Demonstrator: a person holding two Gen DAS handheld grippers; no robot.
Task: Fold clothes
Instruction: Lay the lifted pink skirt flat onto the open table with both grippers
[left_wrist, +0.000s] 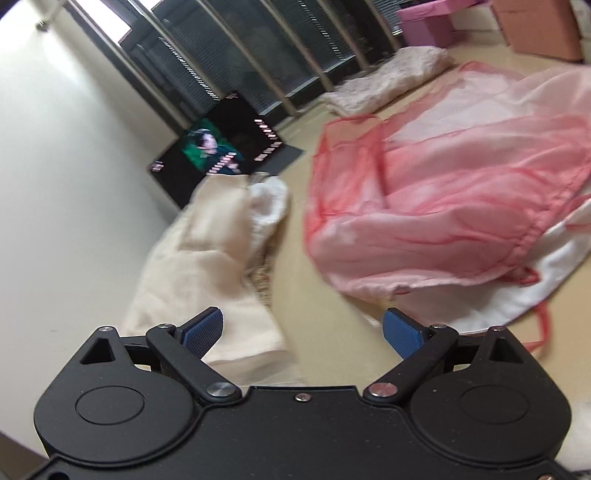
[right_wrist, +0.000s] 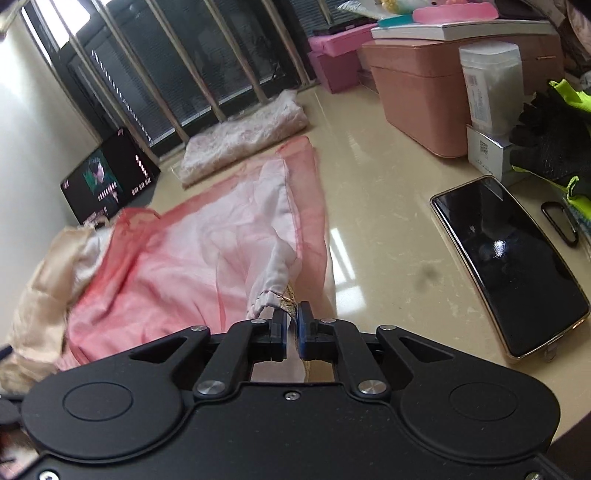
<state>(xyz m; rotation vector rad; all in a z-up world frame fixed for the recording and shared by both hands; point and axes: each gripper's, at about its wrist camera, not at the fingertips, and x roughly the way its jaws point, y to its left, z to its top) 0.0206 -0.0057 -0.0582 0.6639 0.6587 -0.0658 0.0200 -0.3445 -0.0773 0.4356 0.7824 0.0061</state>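
The pink garment (right_wrist: 192, 266) is spread across the worktop (right_wrist: 388, 206), partly over a cream garment (left_wrist: 207, 266) at its far side. Its gathered white edge is pinched in the right tongs (right_wrist: 291, 325), which are nearly closed on it. The edge is best carried low and evenly across so that the sheer layer is not dragged askew. The left tongs (left_wrist: 303, 332) are held wide apart, empty, above bare worktop. How much cloth is caught cannot be made out; motion blur softens the left view.

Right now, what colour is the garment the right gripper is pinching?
Pink garment, red sheer edging; right wrist view.
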